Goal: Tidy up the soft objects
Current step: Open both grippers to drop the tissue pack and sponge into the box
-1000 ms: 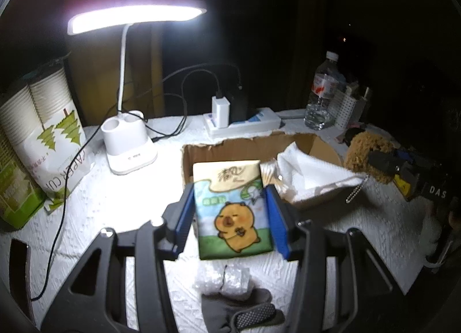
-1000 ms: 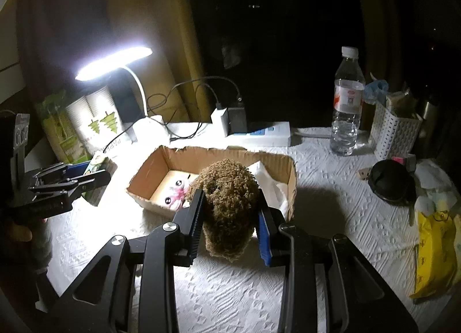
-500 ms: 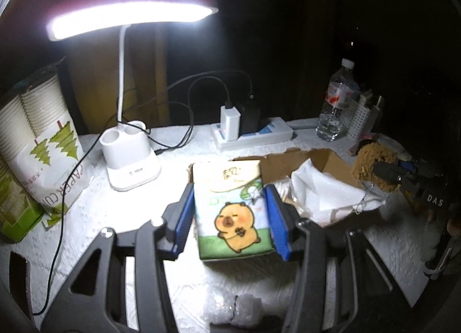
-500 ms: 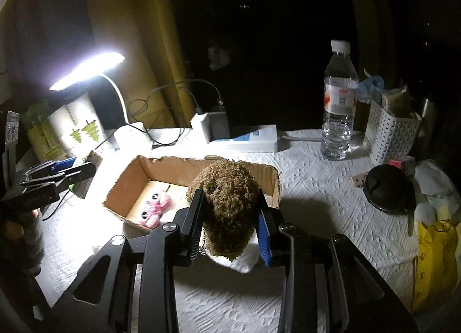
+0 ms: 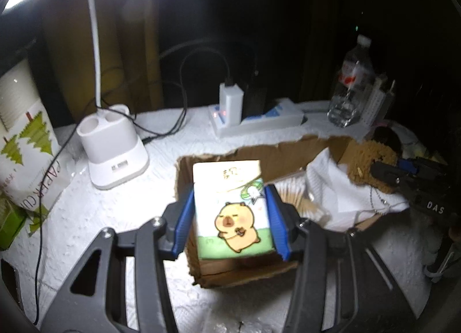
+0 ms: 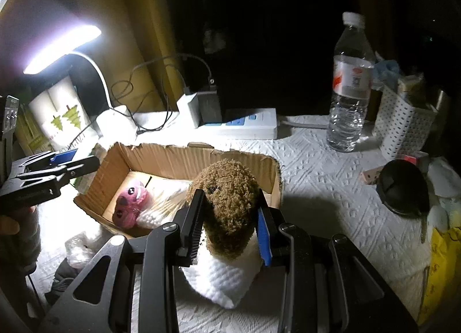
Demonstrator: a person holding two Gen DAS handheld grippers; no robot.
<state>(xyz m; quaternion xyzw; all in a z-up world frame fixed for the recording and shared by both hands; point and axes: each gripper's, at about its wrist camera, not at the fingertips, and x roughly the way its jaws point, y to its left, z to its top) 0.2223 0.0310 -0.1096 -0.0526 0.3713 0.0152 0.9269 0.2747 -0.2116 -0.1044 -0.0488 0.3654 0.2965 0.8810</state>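
1. Two grippers each carried one soft item toward the cardboard box on the white-covered table.
2. Left gripper: its blue pads were closed against the long side faces of a tissue pack printed with a cartoon capybara, held above the near left corner of the box. Judged light and compressible, with a slick film wrapper, the pack was best taken across its flat sides, as here; a pinch at a corner would likely let it swivel.
3. Right gripper: partly closed on a brown plush toy, gripped at mid-body above a folded white tissue at the near right end of the box. The pile was judged to yield under pressure, so a hold across the thick middle looked safest.
4. Inside the box lay a pink plush toy beside a bundle of cotton swabs.
5. Far of the box stood a power strip, a desk lamp at far left and a water bottle at far right.
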